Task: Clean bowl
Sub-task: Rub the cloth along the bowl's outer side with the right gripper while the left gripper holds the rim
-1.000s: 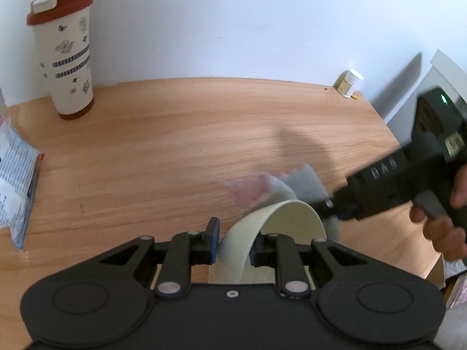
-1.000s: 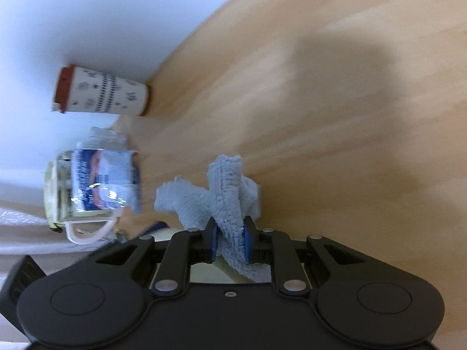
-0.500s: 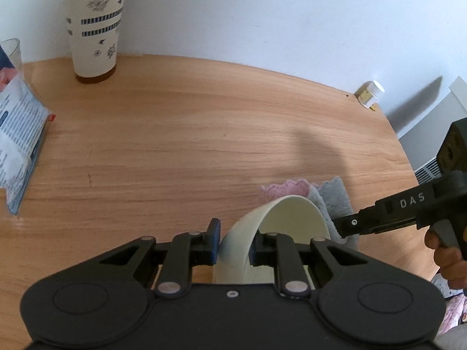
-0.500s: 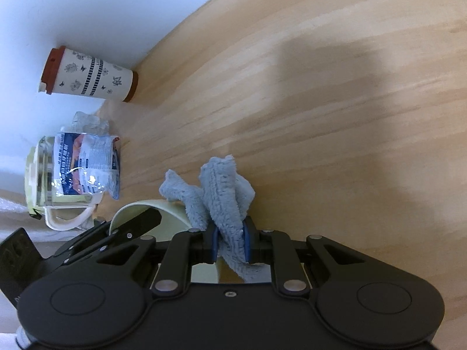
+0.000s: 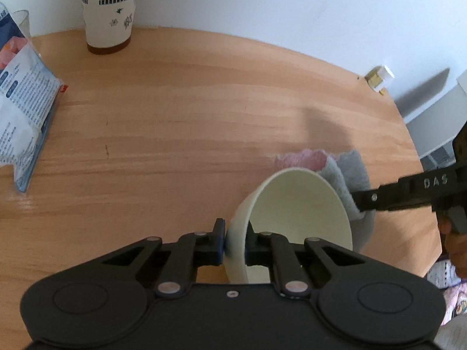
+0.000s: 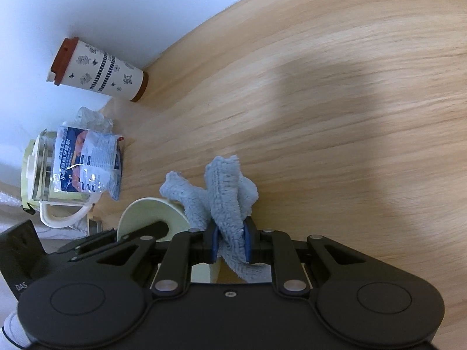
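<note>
A cream bowl (image 5: 297, 204) is tipped on its side above the wooden table, its mouth facing right. My left gripper (image 5: 235, 233) pinches its near wall, the jaws closing tighter on it. A grey fluffy cloth (image 6: 227, 186) is clamped in my right gripper (image 6: 230, 245), which is shut on it. In the left wrist view the cloth (image 5: 347, 175) lies against the bowl's far right rim, with the right gripper (image 5: 362, 201) reaching in from the right. A pink cloth edge (image 5: 303, 159) shows behind the bowl. The right wrist view shows the bowl (image 6: 146, 213) at lower left.
A patterned tumbler (image 5: 108, 8) with a brown base stands by the wall at the back left. A printed packet (image 5: 23, 108) lies at the left, leaning on a glass jug (image 6: 49, 180). A small jar (image 5: 379, 77) sits at the far right edge. A hand (image 5: 455, 242) holds the right gripper.
The left gripper has dipped and tilted down with the bowl, so more of the bowl's inside shows. The cloth in the right gripper now rests against the bowl's rim.
</note>
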The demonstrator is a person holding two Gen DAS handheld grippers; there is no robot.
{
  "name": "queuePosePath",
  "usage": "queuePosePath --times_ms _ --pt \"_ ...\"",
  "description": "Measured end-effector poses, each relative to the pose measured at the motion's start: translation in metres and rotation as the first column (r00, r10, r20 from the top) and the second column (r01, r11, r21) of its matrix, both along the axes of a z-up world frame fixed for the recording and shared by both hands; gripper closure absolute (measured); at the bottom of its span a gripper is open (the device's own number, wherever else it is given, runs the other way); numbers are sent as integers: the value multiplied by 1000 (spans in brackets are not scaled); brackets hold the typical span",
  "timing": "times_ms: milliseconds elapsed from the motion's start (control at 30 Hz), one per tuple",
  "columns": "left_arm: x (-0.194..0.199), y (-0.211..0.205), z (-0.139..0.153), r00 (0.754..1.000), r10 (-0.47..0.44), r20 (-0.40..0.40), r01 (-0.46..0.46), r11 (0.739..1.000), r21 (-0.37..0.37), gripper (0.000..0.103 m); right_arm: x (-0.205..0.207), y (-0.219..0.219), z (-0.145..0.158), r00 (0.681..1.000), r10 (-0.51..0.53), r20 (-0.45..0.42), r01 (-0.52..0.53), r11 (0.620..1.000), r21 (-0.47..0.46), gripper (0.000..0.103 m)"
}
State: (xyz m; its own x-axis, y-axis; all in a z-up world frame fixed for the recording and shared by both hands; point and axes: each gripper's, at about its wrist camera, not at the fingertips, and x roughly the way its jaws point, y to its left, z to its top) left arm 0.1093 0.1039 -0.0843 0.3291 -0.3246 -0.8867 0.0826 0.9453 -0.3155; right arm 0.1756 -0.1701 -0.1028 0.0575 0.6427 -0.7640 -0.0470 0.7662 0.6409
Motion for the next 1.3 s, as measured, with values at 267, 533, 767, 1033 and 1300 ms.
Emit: queuePosePath --times_ms 267,533,767,1033,1300 --pt "4 6 -4 995 -84 -53 83 996 -16 90 -1 3 0 999 -50 7 50 999 19 83" --pt "7 10 -11 976 -184 -117 181 983 -35 90 -3 -5 29 988 -32 154 45 996 -79 83" --pt "9 15 -10 974 -192 -121 186 981 -63 86 -13 0 69 896 189 402 -49 941 -334 83" --pt "20 18 9 975 -218 -42 216 975 -61 75 -32 44 75 690 565 452 -226 762 -607 83" --pt "39 8 6 947 -321 -24 321 947 -25 74 -3 28 57 867 334 370 -248 933 -261 83"
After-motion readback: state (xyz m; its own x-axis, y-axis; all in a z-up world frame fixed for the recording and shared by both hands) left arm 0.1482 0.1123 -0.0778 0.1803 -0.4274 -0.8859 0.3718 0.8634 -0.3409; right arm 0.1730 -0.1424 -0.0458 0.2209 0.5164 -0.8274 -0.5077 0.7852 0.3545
